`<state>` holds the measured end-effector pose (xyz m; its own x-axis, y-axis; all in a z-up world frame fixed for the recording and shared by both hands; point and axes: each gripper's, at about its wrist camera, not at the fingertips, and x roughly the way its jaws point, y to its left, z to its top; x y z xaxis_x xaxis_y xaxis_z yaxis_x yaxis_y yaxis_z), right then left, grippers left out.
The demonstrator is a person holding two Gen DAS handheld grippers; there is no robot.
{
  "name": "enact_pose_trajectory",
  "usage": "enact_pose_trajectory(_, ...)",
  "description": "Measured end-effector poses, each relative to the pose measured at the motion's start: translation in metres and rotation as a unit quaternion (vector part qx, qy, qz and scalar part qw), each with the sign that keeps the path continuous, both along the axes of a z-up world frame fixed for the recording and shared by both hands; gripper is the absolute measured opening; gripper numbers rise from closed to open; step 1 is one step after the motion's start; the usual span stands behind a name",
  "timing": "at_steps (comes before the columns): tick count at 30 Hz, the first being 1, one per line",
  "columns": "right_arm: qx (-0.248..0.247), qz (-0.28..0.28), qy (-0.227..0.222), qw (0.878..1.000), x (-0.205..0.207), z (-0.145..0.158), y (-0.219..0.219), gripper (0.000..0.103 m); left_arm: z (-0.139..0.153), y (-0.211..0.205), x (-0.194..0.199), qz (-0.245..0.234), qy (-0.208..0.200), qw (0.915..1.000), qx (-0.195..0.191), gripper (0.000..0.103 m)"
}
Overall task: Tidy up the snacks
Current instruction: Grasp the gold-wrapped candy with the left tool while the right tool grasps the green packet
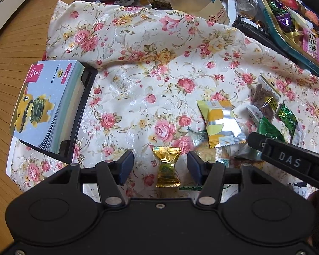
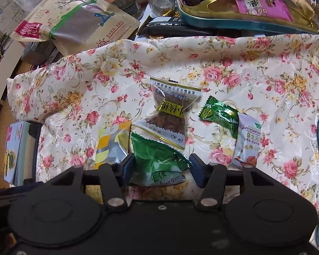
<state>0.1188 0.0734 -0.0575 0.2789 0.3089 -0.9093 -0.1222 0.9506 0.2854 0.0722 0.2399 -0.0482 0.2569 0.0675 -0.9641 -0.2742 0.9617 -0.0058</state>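
Care suits this pick: left hand-held gripper [image 1: 160, 166], wide around gold candy [image 1: 167, 166], should close squarely, while right hand-held gripper [image 2: 160, 166], wide, straddles green packet [image 2: 157, 161] at 6 o'clock.

Both grippers, left [image 1: 160, 167] and right [image 2: 160, 167], share black bodies, dark-blue finger pads [image 1: 126, 165], silver rivets; white lettering, perhaps "DAS".

A gold candy [image 1: 167, 166] lies lower centre on the floral cloth. A green packet [image 2: 157, 162] lies lower centre, a walnut packet [image 2: 172, 110] above it.
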Motion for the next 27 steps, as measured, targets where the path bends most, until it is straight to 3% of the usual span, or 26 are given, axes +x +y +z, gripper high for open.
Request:
enact_pose_trajectory(14,0.009,0.025,0.020,0.999,-0.010,0.010,-0.008,0.058,-0.018,0.005,0.001,0.010,0.014,0.9998,0.009,0.057)
enact_pose_trajectory(22,-0.030,0.042,0.038,0.998,-0.013,-0.002,-0.004,0.058,-0.032,0.001,0.005,0.011,0.032,0.9994,0.007,0.057)
enact_pose_trajectory(25,-0.036,0.046,0.039,0.998,-0.014,-0.006,-0.003,0.058,-0.035,-0.001,0.005,0.006,0.027,0.9996,-0.001,0.050)
enact_pose_trajectory(27,-0.039,0.046,0.036,0.998,-0.014,-0.009,-0.002,0.059,-0.035,-0.002,0.005,-0.001,0.022,0.9997,-0.010,0.035)
